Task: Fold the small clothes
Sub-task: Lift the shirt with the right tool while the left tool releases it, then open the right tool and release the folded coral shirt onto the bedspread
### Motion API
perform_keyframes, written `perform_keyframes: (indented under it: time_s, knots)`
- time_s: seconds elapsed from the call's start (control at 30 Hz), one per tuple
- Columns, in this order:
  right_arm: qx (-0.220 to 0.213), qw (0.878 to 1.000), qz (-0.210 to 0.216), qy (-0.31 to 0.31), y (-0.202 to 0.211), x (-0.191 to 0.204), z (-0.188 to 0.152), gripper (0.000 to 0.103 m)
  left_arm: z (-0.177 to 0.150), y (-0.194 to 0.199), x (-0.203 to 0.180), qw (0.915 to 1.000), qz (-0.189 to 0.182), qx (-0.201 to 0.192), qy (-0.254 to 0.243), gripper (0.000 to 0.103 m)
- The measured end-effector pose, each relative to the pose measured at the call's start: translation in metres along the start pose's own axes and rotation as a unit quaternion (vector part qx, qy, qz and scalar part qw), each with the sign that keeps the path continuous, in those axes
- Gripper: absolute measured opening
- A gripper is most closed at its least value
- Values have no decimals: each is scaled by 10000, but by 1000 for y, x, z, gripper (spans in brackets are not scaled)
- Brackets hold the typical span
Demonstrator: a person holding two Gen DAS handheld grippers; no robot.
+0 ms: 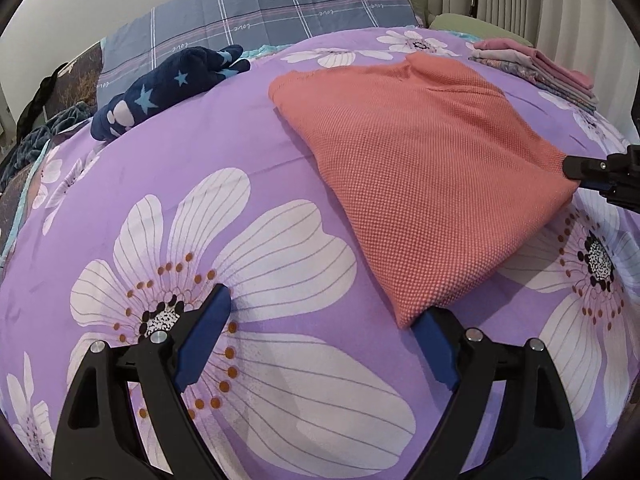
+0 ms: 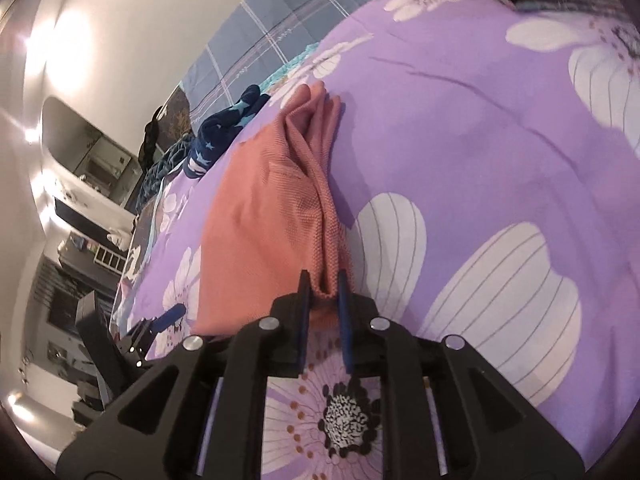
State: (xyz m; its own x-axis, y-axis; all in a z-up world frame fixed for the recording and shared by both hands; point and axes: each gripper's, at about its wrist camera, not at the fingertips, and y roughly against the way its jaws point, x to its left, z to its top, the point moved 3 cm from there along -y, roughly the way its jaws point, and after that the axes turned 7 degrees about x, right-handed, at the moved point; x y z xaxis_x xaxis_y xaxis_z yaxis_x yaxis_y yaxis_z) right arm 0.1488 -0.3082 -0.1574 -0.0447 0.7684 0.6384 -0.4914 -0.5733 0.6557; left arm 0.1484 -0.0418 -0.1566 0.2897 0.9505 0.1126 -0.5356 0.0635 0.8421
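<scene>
A: Left wrist view first, from the left side. What do you see there?

B: At the far left a dark blue garment with light blue stars lies on the purple floral bedsheet. Behind it is a grey-blue checked quilt. Low in the picture the left gripper has its 2 blue fingers spread wide, and only the sheet is between them. Its right finger is just beside the near corner of the folded salmon-pink knit garment; I cannot tell if it touches.

A: And more to the right?

B: The pink garment lies flat on the sheet in the middle. At its right edge the right gripper comes in. At the far right, near the back, there is a stack of folded clothes.

A: What does the right wrist view show?

B: The left gripper is small at the left. In the middle, the right gripper has its jaws narrow, with a bunched edge of the pink garment between the 2 pads. A small gap is visible at each side, so the pads do not press it.
</scene>
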Motion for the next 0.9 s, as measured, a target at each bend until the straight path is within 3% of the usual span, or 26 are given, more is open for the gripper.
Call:
perform_keyframes:
  time_s: [0.1, 0.13, 0.23, 0.37, 0.43, 0.47, 0.53, 0.6, 0.77, 0.9]
  knots:
    - [118, 9999, 12, -16, -7, 0, 0, 17, -1, 0, 0, 10000, -3, -9, 30, 88]
    - [154, 9999, 23, -7, -7, 0, -1, 7, -1, 0, 0, 10000, 1, -6, 30, 88]
    - [257, 9994, -223, 75, -7, -3, -5, 7, -3, 0, 1, 10000, -38, 4, 42, 88]
    - [456, 9986, -242, -99, -9, -13, -6, 13, -4, 2, 1, 10000, -56, -2, -13, 87]
    - [367, 9989, -285, -43, -1, -9, 1, 26, -5, 10, -2, 9996, -167, -19, -206, 72]
    - [197, 9993, -308, 62, 7, -4, 9, 27, -7, 16, -4, 9989, -348, 0, -300, 67]
    - [-27, 9991, -353, 241, 16, 3, 24, 29, -9, 29, -5, 9968, -705, 0, -371, 42]
    - [-164, 9982, -341, 471, 20, 15, 45, 33, -6, 45, -4, 9938, -1050, -115, -359, 32]
    - [15, 9969, -305, 720, -16, 32, 102, 38, 13, 53, -8, 9886, -1417, -463, -231, 28]
    - [526, 9974, -84, 481, -64, 29, 135, 47, 21, 17, -24, 9906, -1340, -102, -252, 28]
